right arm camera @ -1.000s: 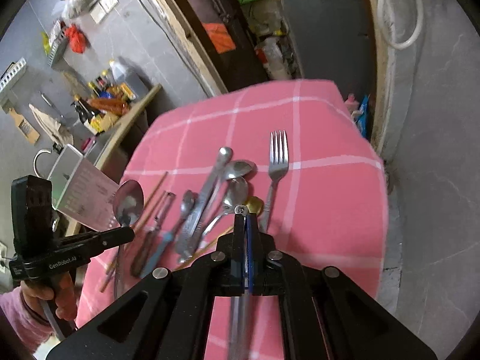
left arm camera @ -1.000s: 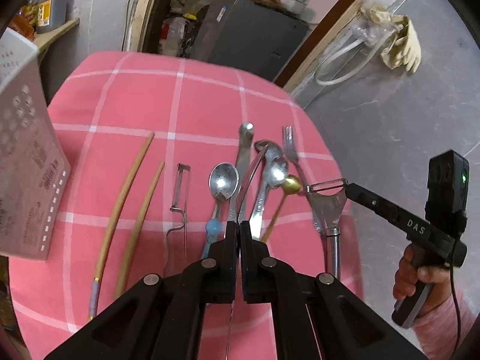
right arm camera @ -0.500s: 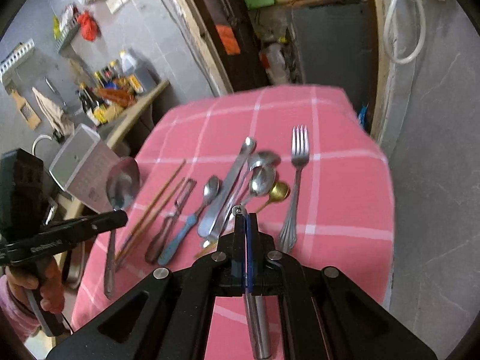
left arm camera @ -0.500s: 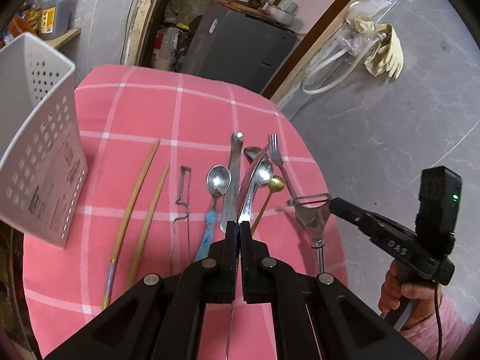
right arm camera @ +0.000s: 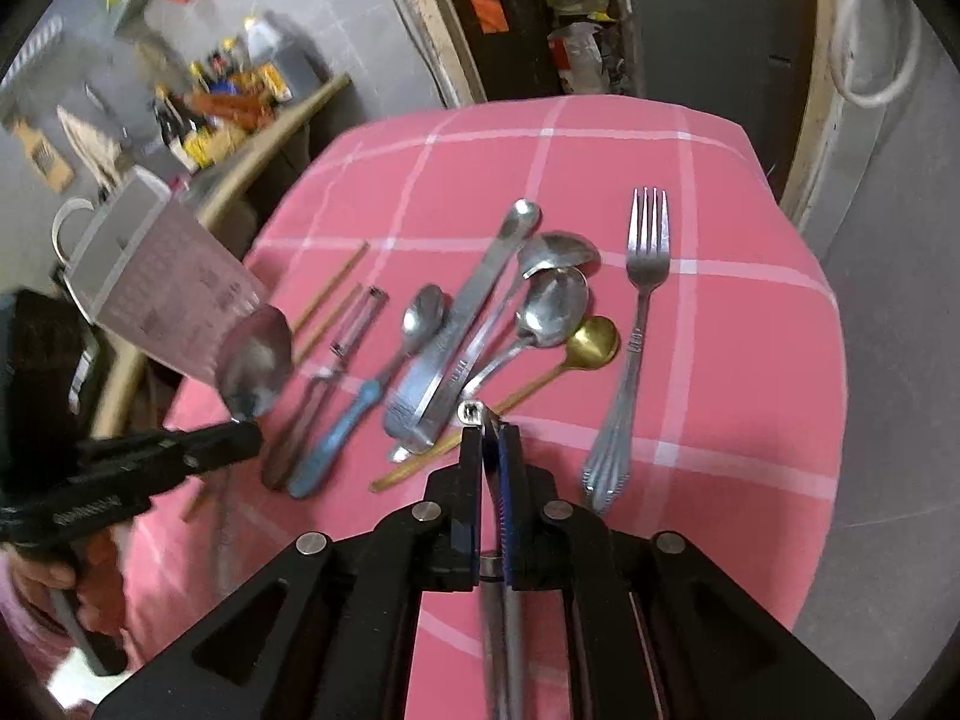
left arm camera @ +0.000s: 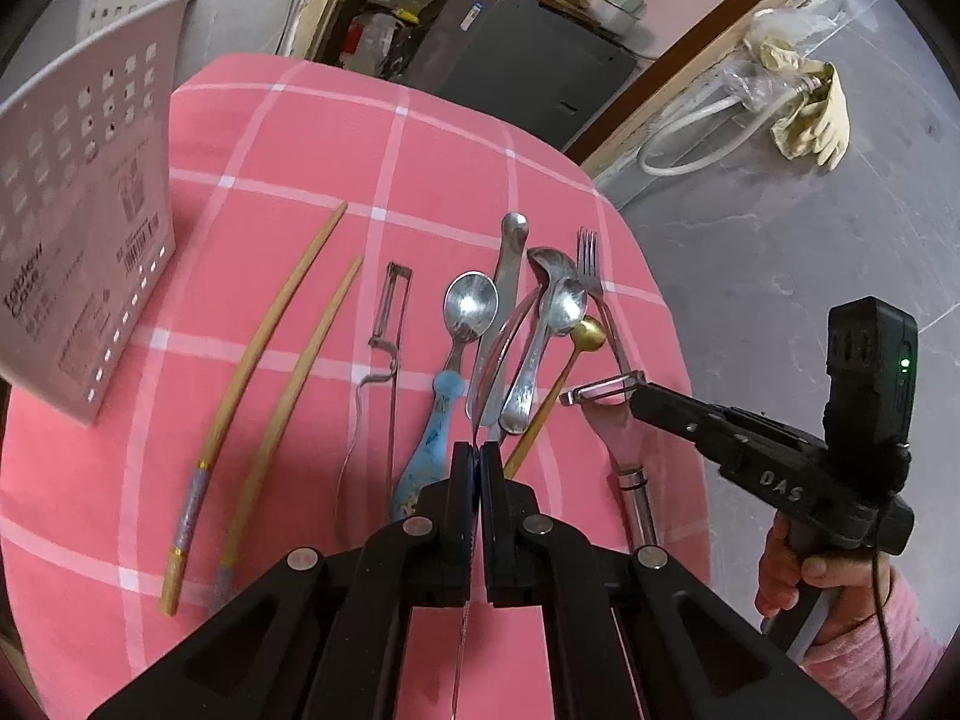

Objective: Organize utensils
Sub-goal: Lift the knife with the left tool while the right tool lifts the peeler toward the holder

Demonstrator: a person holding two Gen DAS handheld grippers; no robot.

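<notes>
My left gripper (left arm camera: 478,450) is shut on a steel spoon (right arm camera: 255,360), held edge-on above the pink checked tablecloth (left arm camera: 288,138). My right gripper (right arm camera: 487,429) is shut on a Y-shaped peeler (left arm camera: 621,420), held above the cloth's right side. On the cloth lie two wooden chopsticks (left arm camera: 264,336), a thin wire peeler (left arm camera: 387,324), a blue-handled spoon (left arm camera: 462,324), a butter knife (left arm camera: 510,276), two steel spoons (left arm camera: 555,312), a gold spoon (left arm camera: 585,336) and a fork (right arm camera: 642,300). A white perforated utensil holder (left arm camera: 78,192) stands at the far left.
The table's right edge drops to a grey floor (left arm camera: 780,252). A dark cabinet (left arm camera: 528,72) and a wooden frame stand behind the table. A shelf with bottles (right arm camera: 240,90) is behind the holder. Gloves and a hose (left arm camera: 804,114) lie on the floor.
Both grippers have risen and drawn back with their utensils. The left wrist view has swung left, so the white holder shows more fully. The utensils on the cloth have not moved.
</notes>
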